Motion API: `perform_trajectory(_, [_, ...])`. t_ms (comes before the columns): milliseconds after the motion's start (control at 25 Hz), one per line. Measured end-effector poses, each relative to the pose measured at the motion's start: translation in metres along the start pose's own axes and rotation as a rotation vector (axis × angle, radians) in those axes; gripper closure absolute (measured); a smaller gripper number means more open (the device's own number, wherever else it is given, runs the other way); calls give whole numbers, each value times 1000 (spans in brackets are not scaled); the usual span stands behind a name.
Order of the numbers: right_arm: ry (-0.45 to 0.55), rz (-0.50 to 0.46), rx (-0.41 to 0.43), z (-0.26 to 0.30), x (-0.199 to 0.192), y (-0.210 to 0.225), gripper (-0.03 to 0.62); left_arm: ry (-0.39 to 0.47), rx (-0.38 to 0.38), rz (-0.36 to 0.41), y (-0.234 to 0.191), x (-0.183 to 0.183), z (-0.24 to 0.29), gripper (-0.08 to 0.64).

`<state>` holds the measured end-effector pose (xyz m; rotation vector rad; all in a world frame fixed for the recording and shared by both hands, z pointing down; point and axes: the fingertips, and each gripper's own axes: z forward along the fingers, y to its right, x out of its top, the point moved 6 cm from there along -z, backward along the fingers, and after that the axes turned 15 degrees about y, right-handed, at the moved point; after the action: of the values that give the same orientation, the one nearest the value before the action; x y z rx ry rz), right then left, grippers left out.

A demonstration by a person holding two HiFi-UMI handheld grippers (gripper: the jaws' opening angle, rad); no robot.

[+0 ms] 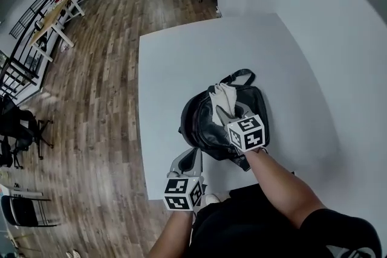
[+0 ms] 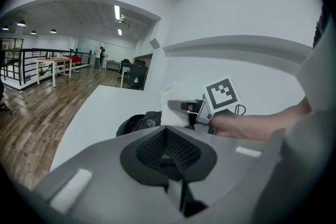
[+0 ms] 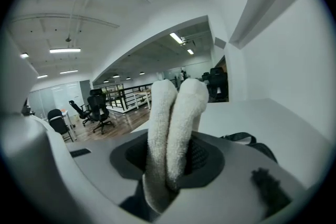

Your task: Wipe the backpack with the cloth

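A black backpack (image 1: 208,124) lies on the white table (image 1: 175,63), its handle loop pointing away from me. A white cloth (image 1: 222,99) rests bunched on its top. My right gripper (image 1: 234,116) is shut on that cloth. In the right gripper view the cloth (image 3: 176,113) stands up in two folds between the jaws, with the backpack's strap (image 3: 239,138) beyond. My left gripper (image 1: 191,155) is at the backpack's near left edge, shut with nothing in it. In the left gripper view the backpack (image 2: 137,122) and cloth (image 2: 172,107) show just past the left gripper (image 2: 167,132).
The table's left edge (image 1: 141,118) drops to a wooden floor (image 1: 91,99). A white wall (image 1: 338,57) runs along the table's right side. Office chairs (image 1: 21,130) and desks (image 1: 54,15) stand far off to the left.
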<state>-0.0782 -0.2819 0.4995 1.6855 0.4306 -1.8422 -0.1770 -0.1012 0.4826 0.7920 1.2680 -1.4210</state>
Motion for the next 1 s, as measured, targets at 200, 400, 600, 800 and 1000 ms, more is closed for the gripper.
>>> perform_trajectory(200, [-28, 9, 121, 27, -10, -44, 465, 6, 67, -3, -14, -1, -18, 552])
perform_trajectory(400, [-40, 14, 185, 48, -16, -66, 465, 14, 117, 8, -26, -1, -30, 552])
perform_trajectory(600, [-55, 29, 222, 55, -25, -77, 465, 12, 153, 30, -30, 0, -41, 552])
perform_trajectory(800, [-69, 29, 235, 60, -33, -81, 465, 6, 161, 31, -32, -2, -42, 552])
perform_trajectory(1000, [-80, 29, 221, 60, -38, -67, 465, 4, 160, 43, -27, -3, -37, 552])
